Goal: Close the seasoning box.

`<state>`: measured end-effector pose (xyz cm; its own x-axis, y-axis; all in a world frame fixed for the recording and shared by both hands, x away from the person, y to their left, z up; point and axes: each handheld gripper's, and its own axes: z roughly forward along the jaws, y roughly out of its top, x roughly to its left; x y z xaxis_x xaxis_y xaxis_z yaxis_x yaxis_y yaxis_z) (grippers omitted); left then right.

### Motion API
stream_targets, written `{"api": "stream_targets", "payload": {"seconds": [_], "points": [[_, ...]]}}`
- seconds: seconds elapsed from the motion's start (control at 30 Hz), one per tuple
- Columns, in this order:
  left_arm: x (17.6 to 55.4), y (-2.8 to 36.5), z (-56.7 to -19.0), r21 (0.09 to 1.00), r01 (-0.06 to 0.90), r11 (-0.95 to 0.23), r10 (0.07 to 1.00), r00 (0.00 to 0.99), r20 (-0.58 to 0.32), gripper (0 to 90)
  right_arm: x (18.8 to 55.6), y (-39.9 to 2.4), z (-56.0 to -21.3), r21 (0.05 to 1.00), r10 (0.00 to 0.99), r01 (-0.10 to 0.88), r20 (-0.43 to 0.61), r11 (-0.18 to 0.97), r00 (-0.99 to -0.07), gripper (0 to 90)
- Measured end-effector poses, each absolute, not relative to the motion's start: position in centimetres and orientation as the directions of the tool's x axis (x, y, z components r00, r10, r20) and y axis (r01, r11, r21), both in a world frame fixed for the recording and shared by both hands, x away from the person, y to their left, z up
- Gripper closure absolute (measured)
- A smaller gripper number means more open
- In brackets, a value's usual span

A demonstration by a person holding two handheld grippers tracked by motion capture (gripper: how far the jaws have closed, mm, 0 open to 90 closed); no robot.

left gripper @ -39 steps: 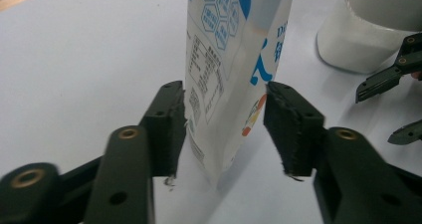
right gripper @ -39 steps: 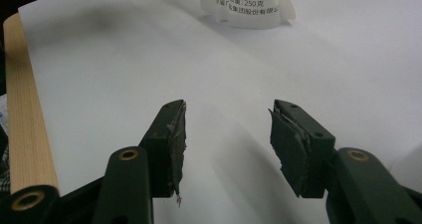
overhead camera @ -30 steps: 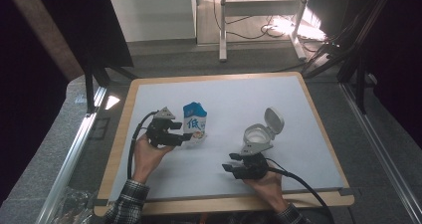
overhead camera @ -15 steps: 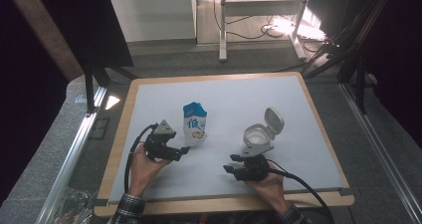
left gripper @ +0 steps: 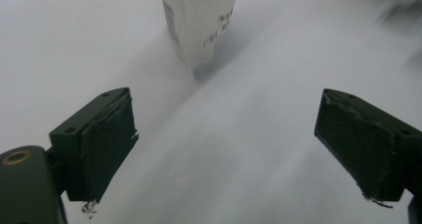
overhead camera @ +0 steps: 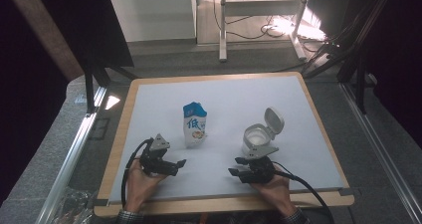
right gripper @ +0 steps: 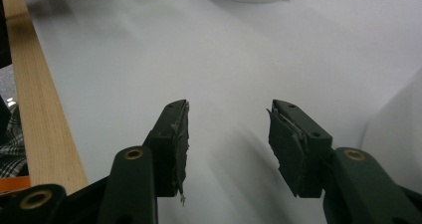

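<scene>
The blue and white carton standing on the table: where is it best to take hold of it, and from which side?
Probably at the carton's straight white body, below the pinched blue top, which looks too narrow and sloped for a firm hold. It stands upright, apart from the open-lid container. The left tongs lie open at its near left, facing it, so coming in level from that side looks simplest.

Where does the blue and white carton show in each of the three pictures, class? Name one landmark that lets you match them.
High view: the carton stands upright at the middle of the table, ahead of the left tongs.
Left gripper view: its lower part is at the top edge, beyond the open tongs.
Right gripper view: not in it.
Shared landmark: the white table sheet.
</scene>
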<state>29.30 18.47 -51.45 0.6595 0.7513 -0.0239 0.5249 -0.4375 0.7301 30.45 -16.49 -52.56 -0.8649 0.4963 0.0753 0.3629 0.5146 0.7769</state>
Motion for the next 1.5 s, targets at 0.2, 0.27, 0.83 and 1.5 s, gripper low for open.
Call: {"api": "stream_targets", "payload": {"seconds": [0.2, 0.27, 0.83, 1.5], "points": [[28.6, 19.0, -52.6, 0.713, 0.553, -0.43, 0.776, 0.63, -0.021, 7.0, 30.2, -17.1, -52.5, 0.775, 0.511, 0.386, 0.095, 0.501, -0.854, 50.3], [28.6, 19.0, -52.9, 0.699, 0.566, -0.436, 0.784, 0.62, -0.013, 6.7, 30.2, -17.1, -52.5, 0.774, 0.515, 0.39, 0.096, 0.5, -0.852, 50.3], [28.8, 18.9, -55.2, 0.694, 0.604, -0.393, 0.808, 0.586, -0.052, 3.8, 29.5, -19.3, -52.2, 0.766, 0.56, 0.392, 0.052, 0.508, -0.827, 47.5], [28.8, 18.9, -55.2, 0.694, 0.601, -0.397, 0.808, 0.588, -0.046, 3.7, 30.2, -23.2, -50.9, 0.737, 0.592, 0.449, 0.083, 0.505, -0.802, 72.4]]}}
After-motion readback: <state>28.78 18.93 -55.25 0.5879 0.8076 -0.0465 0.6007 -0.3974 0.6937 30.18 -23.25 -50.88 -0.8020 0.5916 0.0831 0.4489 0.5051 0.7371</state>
